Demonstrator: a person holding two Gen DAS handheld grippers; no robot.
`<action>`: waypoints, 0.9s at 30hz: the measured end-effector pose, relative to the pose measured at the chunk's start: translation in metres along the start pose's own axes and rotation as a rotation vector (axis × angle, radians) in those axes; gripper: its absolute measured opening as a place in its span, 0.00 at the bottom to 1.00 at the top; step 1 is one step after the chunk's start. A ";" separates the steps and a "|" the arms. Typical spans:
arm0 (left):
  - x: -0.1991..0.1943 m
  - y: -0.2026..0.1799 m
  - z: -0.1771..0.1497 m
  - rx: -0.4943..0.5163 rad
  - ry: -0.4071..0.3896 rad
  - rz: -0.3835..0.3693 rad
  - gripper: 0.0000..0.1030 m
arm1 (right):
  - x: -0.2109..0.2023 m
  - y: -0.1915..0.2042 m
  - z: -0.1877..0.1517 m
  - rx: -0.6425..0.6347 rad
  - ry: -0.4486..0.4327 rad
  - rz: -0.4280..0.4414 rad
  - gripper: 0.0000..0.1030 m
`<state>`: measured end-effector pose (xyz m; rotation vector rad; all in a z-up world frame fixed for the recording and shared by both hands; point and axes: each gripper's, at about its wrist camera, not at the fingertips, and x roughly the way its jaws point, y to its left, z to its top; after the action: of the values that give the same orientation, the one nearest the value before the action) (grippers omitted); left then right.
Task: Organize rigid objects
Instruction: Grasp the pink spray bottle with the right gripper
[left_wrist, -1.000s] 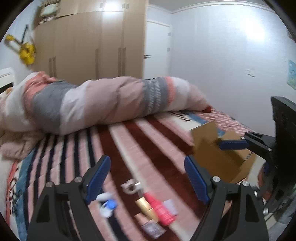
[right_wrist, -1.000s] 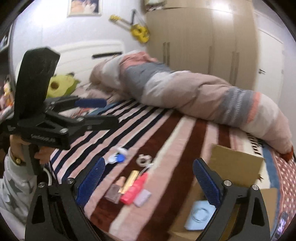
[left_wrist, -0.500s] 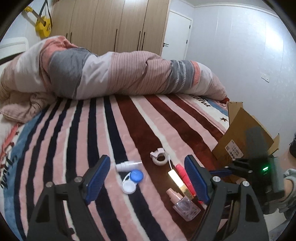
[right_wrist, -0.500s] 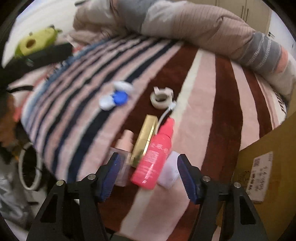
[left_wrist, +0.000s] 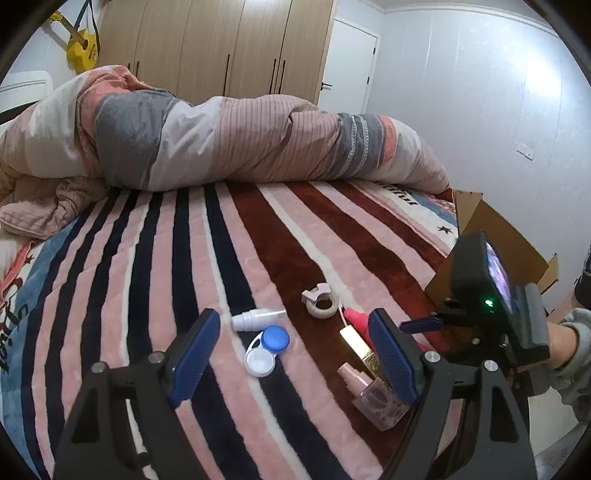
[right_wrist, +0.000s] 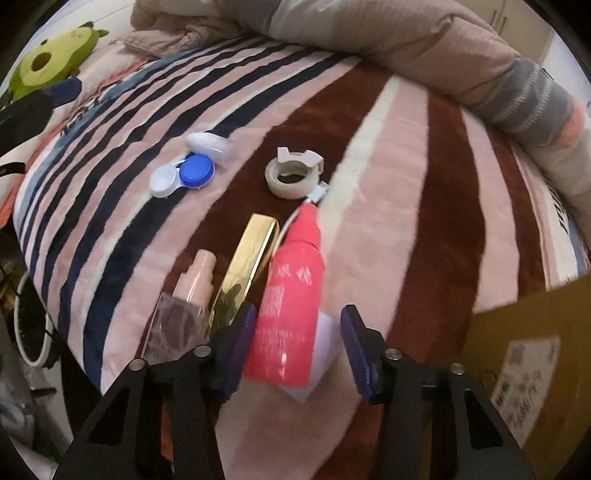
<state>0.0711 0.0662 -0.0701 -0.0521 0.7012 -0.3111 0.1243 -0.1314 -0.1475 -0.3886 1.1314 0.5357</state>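
Small items lie on the striped bed: a pink tube (right_wrist: 290, 299), a gold bar (right_wrist: 247, 269), a glass perfume bottle (right_wrist: 183, 314), a tape roll (right_wrist: 293, 173), a blue-and-white lens case (right_wrist: 183, 177) and a small white bottle (right_wrist: 210, 146). My right gripper (right_wrist: 295, 350) is open, its fingers on either side of the pink tube's lower end, over a white pad (right_wrist: 319, 363). My left gripper (left_wrist: 291, 358) is open above the lens case (left_wrist: 267, 349), with the white bottle (left_wrist: 256, 318), tape roll (left_wrist: 320, 300) and perfume bottle (left_wrist: 373, 395) nearby.
A cardboard box (right_wrist: 532, 354) stands at the bed's right edge; it also shows in the left wrist view (left_wrist: 495, 240). A rolled duvet (left_wrist: 221, 140) lies across the far side of the bed. A green plush toy (right_wrist: 51, 59) sits at the head end.
My right gripper has come down close to the pink tube and narrowed around it. My left gripper has tilted down and moved nearer the items.
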 end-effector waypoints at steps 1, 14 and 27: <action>0.000 0.001 -0.001 0.000 0.004 0.003 0.78 | 0.003 0.002 0.003 -0.006 0.004 -0.003 0.37; 0.005 -0.014 -0.004 -0.011 0.041 -0.106 0.78 | -0.038 0.011 0.000 0.018 -0.174 0.021 0.26; -0.020 -0.081 0.032 -0.033 0.007 -0.421 0.62 | -0.155 0.041 -0.029 -0.093 -0.480 0.211 0.26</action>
<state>0.0560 -0.0067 -0.0208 -0.2316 0.6994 -0.7029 0.0293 -0.1458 -0.0165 -0.2038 0.6870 0.8200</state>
